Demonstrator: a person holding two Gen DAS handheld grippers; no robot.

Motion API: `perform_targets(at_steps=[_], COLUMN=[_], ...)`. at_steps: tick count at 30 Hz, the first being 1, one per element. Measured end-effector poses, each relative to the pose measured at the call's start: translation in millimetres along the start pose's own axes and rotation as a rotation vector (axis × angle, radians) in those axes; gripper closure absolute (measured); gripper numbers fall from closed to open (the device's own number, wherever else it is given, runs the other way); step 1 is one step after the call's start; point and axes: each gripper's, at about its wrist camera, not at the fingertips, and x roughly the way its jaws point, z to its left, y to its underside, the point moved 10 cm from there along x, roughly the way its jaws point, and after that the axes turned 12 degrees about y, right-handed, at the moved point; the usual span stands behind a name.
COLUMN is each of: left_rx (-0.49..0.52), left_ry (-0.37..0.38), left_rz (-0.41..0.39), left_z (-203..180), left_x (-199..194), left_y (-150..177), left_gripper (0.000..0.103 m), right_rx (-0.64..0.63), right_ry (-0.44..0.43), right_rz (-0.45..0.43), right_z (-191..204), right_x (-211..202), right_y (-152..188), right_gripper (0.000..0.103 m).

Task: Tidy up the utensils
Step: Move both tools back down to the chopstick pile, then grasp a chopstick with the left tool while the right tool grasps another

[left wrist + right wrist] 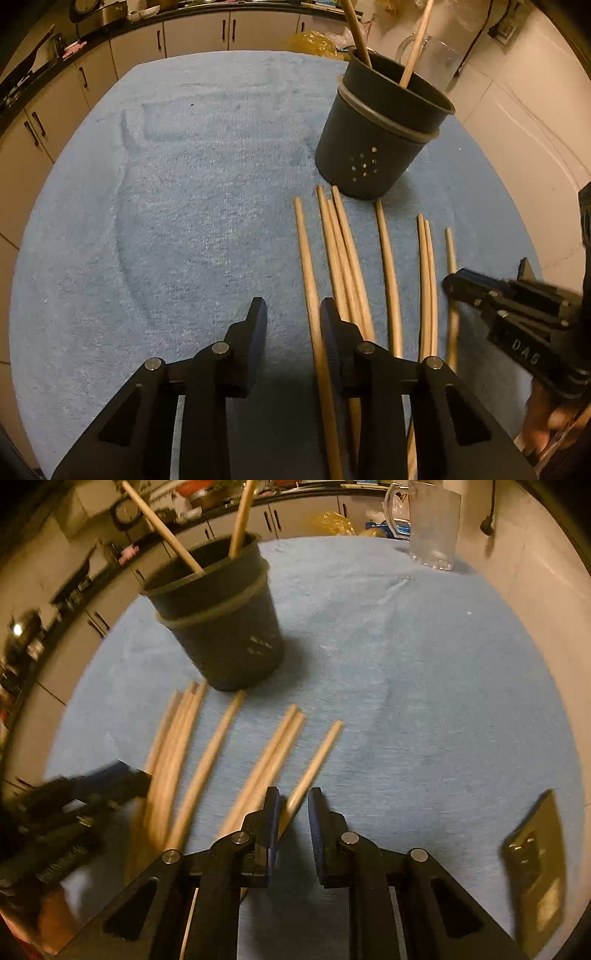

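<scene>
While we hold both grippers low over the blue towel (166, 192), eight loose chopsticks lie on it in a rough fan just in front of the dark holder (376, 140). That holder stands upright on the towel, its lower wall pierced with small holes, and two more chopsticks (415, 44) lean inside it.

Our left gripper (291, 314) sits at the left edge of the fan. Its jaws stand narrowly apart, and the leftmost chopstick (308, 273) runs between them, close along the inner face of the right finger; we cannot tell whether the pads press on it.

Our right gripper (291, 801) is at the opposite end of the fan. Its jaws are narrow too, with a visible gap, and the outermost chopstick (317, 760) passes between them, close to the left finger. Whether it is pinched we cannot tell.

A clear glass jug (432, 531) stands at the far edge of the towel, and a dark flat phone-like object (535, 867) lies near the right side.
</scene>
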Motion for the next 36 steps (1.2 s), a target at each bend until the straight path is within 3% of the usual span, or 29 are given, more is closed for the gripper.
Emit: perform_targets(at_steps=[4,6,9,10,12,15,20,25,29,33,36], left_rx=[0.015,0.010,0.035,0.043,0.039,-0.004,-0.029,-0.010,0.019,0.037,0.042], left_ry=[-0.025,-0.028,-0.081,-0.095,-0.135,-0.035,0.013,0.028,0.020,0.027,0.027], left_rz=[0.016,0.026,0.027,0.022,0.006,-0.003,-0.103,-0.259,-0.373,-0.433,-0.447], left_z=[-2,-4,-5,-5,1,1,0,-12,-28,-39,-41], left_x=[0,3,10,11,9,3,-28,-83,-125,-150,-153], left_y=[-1,-1,-11,-12,-13,-9,-6,-8,-1,-5,-12], left_gripper=[0.073,0.066,0.067,0.071,0.095,0.097,0.097,0.097,0.097,0.097,0.097], right_rx=[0.006,0.033,0.047,0.044,0.048,0.098,0.169,0.196,0.198,0.184,0.182], right_ry=[0.012,0.001,-0.002,-0.005,-0.024,-0.083,-0.205,-0.278,-0.300,-0.272,-0.267], right_rz=[0.015,0.030,0.025,0.022,0.014,0.002,-0.080,-0.219,-0.429,-0.613,-0.671], right_z=[-13,-17,-13,-13,-11,-16,-16,-14,-12,-13,-9], right_x=[0,1,4,4,4,0,-30,-78,-129,-175,-192], right_y=[3,3,-2,-3,-5,0,0,-5,-6,-3,-1], right_gripper=[0.089,0.088,0.088,0.088,0.090,0.096,0.096,0.096,0.096,0.096,0.096])
